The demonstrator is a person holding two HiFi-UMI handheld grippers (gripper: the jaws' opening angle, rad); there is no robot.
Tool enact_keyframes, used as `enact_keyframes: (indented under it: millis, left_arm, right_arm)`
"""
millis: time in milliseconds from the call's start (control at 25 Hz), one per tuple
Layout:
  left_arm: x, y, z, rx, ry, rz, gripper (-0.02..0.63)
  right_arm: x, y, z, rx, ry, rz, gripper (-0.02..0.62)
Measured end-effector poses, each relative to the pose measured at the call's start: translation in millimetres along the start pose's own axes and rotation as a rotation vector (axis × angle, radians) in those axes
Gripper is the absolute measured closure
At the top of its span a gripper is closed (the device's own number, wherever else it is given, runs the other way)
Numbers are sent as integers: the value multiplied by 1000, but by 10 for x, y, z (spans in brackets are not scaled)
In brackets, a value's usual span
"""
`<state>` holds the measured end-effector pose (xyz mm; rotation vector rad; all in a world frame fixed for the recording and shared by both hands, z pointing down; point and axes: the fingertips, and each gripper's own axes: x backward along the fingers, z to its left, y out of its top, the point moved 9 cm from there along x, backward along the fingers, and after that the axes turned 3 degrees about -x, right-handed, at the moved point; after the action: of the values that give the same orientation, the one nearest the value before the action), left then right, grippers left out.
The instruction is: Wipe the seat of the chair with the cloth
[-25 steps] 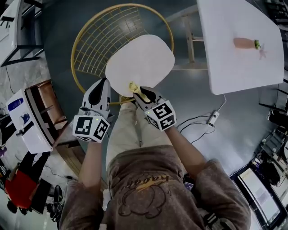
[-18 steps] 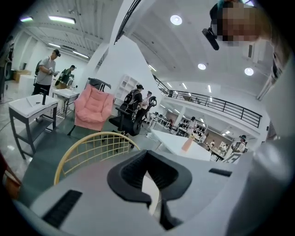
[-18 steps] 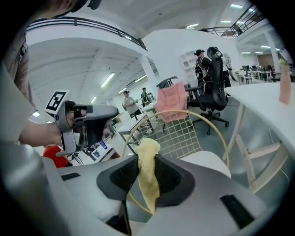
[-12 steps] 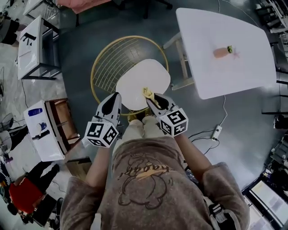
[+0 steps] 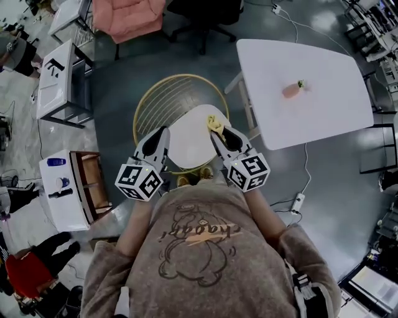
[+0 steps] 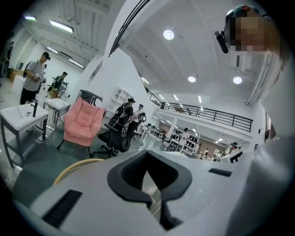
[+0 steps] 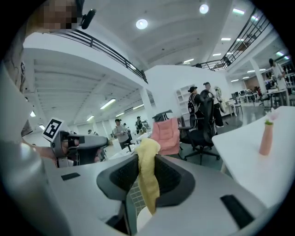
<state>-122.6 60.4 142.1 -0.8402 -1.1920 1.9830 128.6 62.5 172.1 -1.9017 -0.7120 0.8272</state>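
Note:
The chair has a gold wire back and a white seat and stands right in front of me in the head view. My right gripper is shut on a yellow cloth that hangs from its jaws over the seat's far right edge. My left gripper hovers over the seat's left edge, shut with nothing in it. Both gripper views look level across the room, so how high they are above the seat I cannot tell.
A white table with a pink object stands to the right. A pink armchair and a black office chair are beyond. White furniture stands left; a power strip lies on the floor. People stand far off.
The head view has risen and takes in more of the room. The cloth in the right gripper went from the seat's near edge to its far right edge; the left gripper stayed alongside.

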Motion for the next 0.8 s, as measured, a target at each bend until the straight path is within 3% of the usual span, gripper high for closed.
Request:
enact_keyframes:
  millis: [320, 480, 800]
  left_arm:
    - [203, 196, 14, -44, 21, -55, 603]
    - [362, 210, 89, -124, 67, -58, 603]
    - [619, 76, 179, -207, 159, -46, 603]
  right_arm:
    - [326, 495, 17, 73, -28, -139, 476]
    - [499, 480, -54, 87, -73, -148, 476]
    - [757, 299, -109, 123, -180, -188, 476]
